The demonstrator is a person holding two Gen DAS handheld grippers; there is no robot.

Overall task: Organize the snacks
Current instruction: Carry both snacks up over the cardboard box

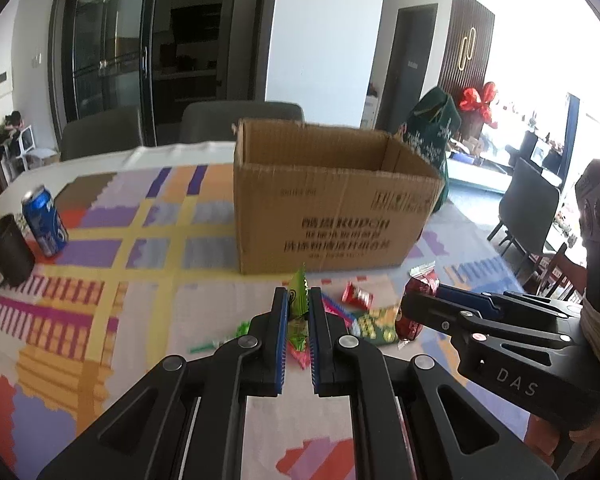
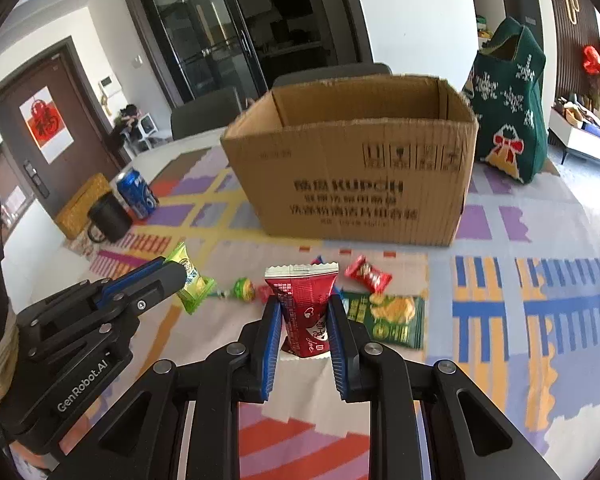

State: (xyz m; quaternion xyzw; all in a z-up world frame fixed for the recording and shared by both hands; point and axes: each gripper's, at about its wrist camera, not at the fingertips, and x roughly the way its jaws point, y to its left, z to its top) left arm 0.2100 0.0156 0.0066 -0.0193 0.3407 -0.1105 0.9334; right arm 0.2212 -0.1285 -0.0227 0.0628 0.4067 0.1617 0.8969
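An open cardboard box stands on the patterned tablecloth; it also shows in the right wrist view. My left gripper is shut on a green snack packet, held above the cloth in front of the box; the packet also shows in the right wrist view. My right gripper is shut on a red snack pouch, also seen in the left wrist view. Loose on the cloth lie a small red packet, a green chips bag and a green lollipop.
A blue soda can and a black mug stand at the left. A green knitted Christmas bag stands right of the box. Chairs stand behind the table and at its right.
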